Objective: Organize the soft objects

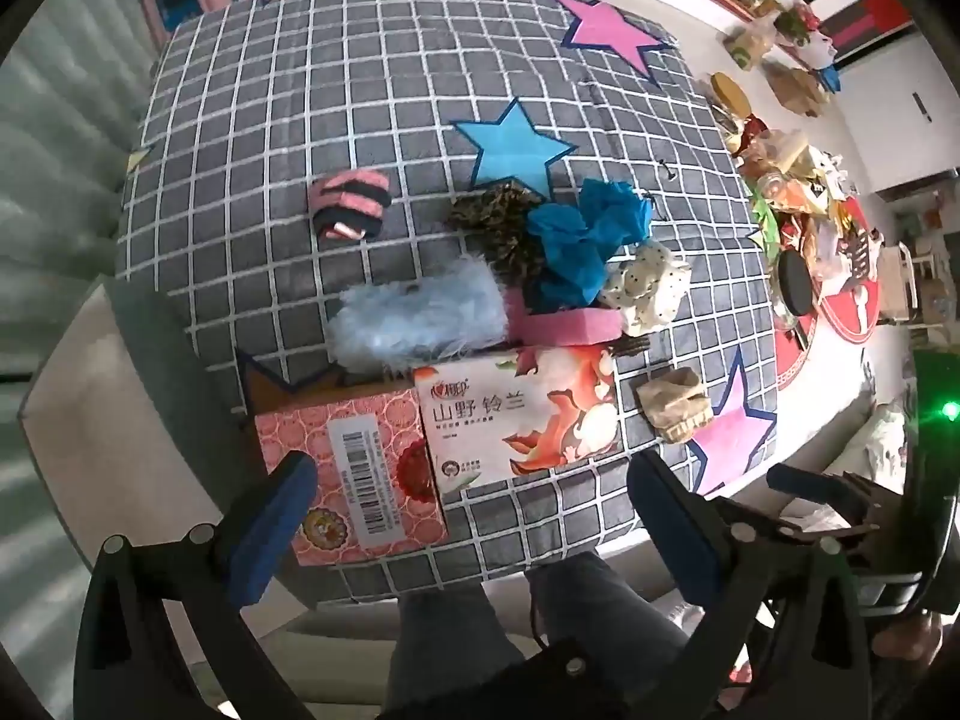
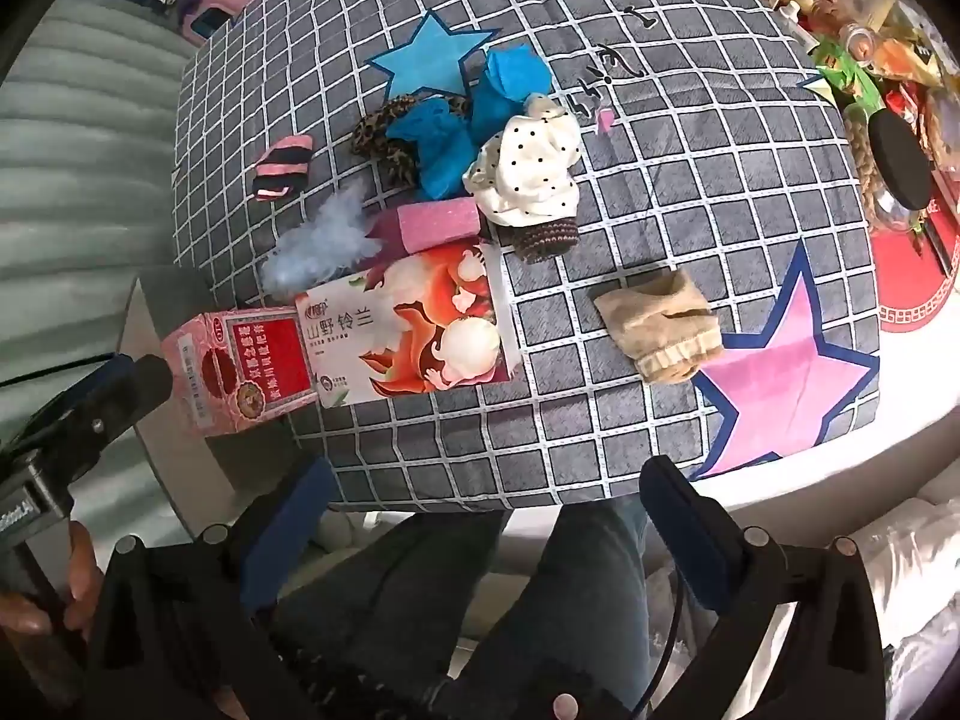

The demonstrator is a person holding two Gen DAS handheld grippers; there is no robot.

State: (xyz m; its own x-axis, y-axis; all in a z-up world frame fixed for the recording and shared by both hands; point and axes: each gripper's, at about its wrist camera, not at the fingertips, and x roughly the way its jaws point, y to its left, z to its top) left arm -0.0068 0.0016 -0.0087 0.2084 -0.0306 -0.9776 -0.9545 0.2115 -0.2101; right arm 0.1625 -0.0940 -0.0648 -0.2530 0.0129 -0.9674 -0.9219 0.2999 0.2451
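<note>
Hovering over the checked cloth, both grippers empty and nothing yet picked.

Left gripper (image 1: 474, 516) and right gripper (image 2: 486, 516) point steeply down with jaws spread wide, holding nothing, near the table's front edge. Just ahead lie a pink box (image 1: 354, 474) and a tissue box (image 1: 522, 414), touching. Behind them the soft things bunch together: fluffy blue piece (image 1: 420, 315), pink sponge (image 1: 570, 324), blue cloth (image 1: 585, 237), dotted white cloth (image 2: 531, 171). A beige sock (image 2: 660, 324) and a striped sock (image 1: 348, 204) lie apart. Sorting looks unstarted; next, I'd guess, one gripper lowers onto a loose piece.
</note>
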